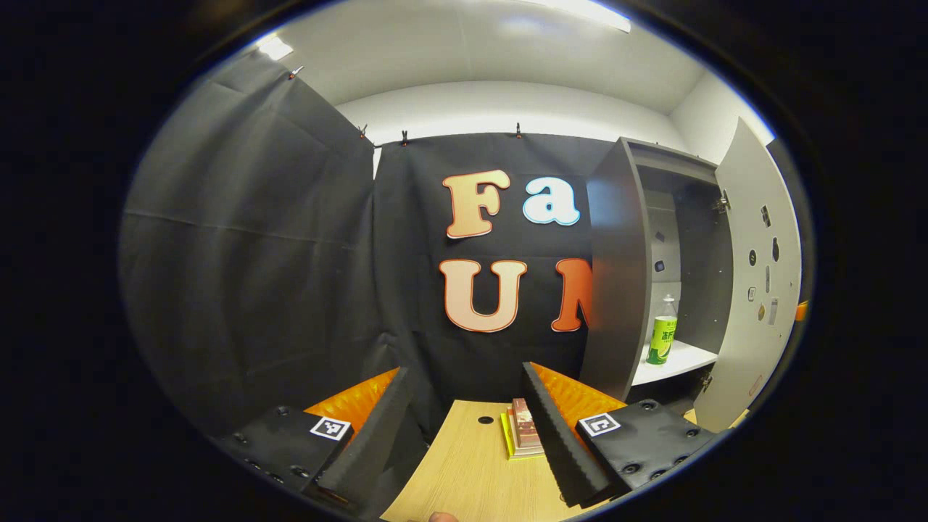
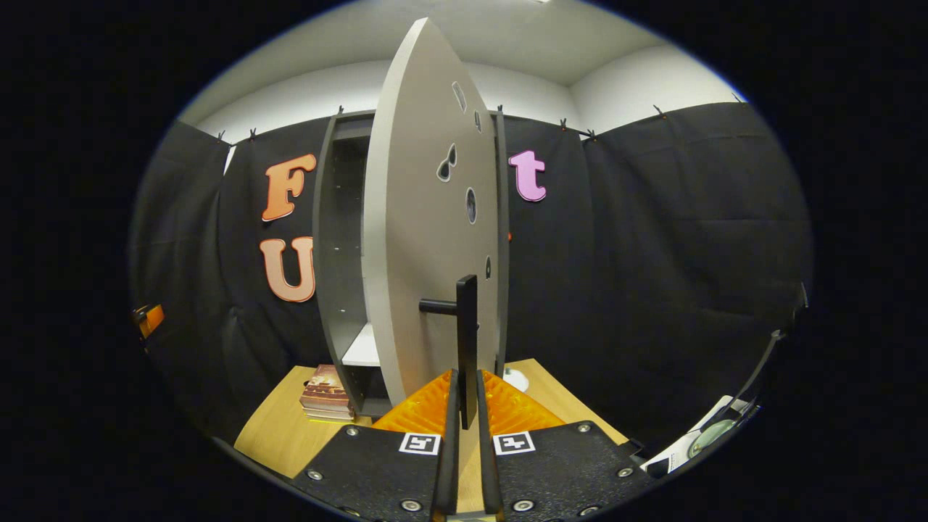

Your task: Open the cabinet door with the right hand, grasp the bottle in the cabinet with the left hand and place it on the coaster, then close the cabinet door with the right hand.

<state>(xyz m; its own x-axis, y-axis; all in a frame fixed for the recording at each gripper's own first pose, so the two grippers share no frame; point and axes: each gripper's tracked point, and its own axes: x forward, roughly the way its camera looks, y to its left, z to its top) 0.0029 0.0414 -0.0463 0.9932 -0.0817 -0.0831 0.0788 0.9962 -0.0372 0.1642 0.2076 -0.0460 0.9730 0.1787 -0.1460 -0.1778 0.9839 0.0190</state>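
In the left gripper view the grey cabinet (image 1: 616, 275) stands at the right with its door (image 1: 754, 290) swung wide open. A clear bottle (image 1: 662, 333) with a green label stands upright on the white shelf (image 1: 674, 362) inside. My left gripper (image 1: 464, 380) is open with nothing between its fingers, well short of the cabinet and left of it. In the right gripper view the door (image 2: 428, 239) is edge-on in front of me. My right gripper (image 2: 465, 380) is shut on its black bar handle (image 2: 467, 326). A pale round coaster (image 2: 516, 378) peeks out on the table behind the door.
A stack of books (image 1: 523, 428) lies on the wooden table (image 1: 464, 464) between my left fingers, and it sits left of the cabinet base as books (image 2: 326, 395). Black cloth walls close the booth. Papers and a small object (image 2: 714, 431) lie at the lower right.
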